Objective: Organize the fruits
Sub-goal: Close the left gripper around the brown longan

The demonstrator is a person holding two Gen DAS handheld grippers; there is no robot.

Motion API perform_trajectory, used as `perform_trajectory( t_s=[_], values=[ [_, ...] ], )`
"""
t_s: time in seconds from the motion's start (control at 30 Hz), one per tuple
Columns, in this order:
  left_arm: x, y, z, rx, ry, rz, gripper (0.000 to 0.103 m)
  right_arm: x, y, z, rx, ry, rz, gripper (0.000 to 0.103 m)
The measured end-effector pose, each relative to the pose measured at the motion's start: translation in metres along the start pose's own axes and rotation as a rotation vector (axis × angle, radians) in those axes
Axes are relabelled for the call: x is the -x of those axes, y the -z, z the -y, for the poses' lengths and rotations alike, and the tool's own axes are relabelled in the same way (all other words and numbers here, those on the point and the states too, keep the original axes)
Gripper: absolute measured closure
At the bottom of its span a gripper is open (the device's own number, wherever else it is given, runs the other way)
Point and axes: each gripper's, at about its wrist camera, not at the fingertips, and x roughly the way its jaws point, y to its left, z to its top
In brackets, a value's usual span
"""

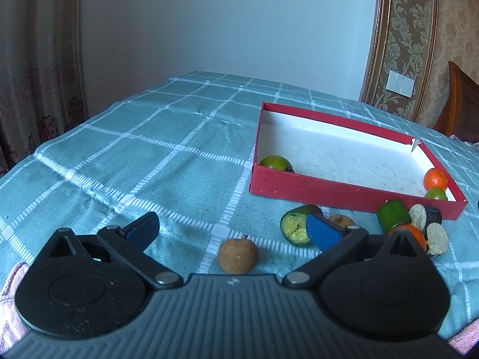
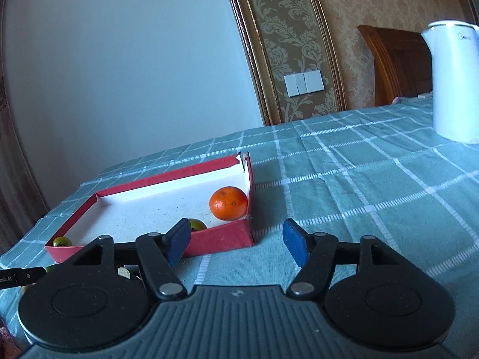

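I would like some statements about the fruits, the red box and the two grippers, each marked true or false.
1. An orange mandarin lies inside the red box. True.
2. The left gripper is shut on the brown round fruit. False: its jaws stand open and the fruit lies on the cloth between them, untouched.
3. The right gripper holds nothing. True.
4. The red box is empty. False: it holds the mandarin and two green fruits.
5. A white kettle stands on the checked tablecloth. True.
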Motion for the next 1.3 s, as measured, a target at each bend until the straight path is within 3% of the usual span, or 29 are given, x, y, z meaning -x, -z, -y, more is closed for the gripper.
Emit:
perform_trajectory(
  t_s=[0.23, 0.37, 0.6, 0.73, 0.83, 0.97, 1.07, 1.13, 1.2, 1.3],
  values=[
    [0.007, 0.001, -0.003, 0.018, 0.014, 0.04, 0.0, 0.001, 0.0, 0.011, -0.061, -0.002, 0.018, 0.036],
    [0.029, 0.006, -0.003, 0.004, 0.031, 0.165, 0.0, 0.0, 0.001, 0.013, -0.073, -0.003, 0.018, 0.036],
    [0.077, 0.028, 0.005, -0.168, 0.033, 0.311, 0.0, -0.001, 0.001, 0.015, -0.085, -0.016, 0.015, 0.036],
    [0.095, 0.048, 0.004, -0.264, 0.056, 0.35, 0.001, -0.001, 0.001, 0.015, -0.086, -0.02, 0.011, 0.036],
    [0.092, 0.053, 0.008, -0.311, 0.055, 0.322, 0.012, -0.002, 0.001, 0.016, -0.087, -0.022, 0.008, 0.036],
    [0.072, 0.043, 0.014, -0.303, 0.027, 0.248, 0.016, -0.002, 0.001, 0.016, -0.09, -0.022, 0.008, 0.036],
    [0.054, 0.035, 0.018, -0.299, 0.0, 0.196, 0.025, -0.002, 0.002, 0.016, -0.094, -0.023, 0.006, 0.036],
    [0.043, 0.03, 0.019, -0.293, 0.0, 0.149, 0.047, -0.002, 0.001, 0.016, -0.096, -0.023, 0.006, 0.036],
    [0.032, 0.027, 0.019, -0.293, 0.003, 0.101, 0.057, -0.002, 0.001, 0.017, -0.1, -0.023, 0.006, 0.036],
    [0.019, 0.026, 0.014, -0.272, -0.006, 0.055, 0.063, -0.002, 0.001, 0.018, -0.104, -0.024, 0.005, 0.036]
  ],
)
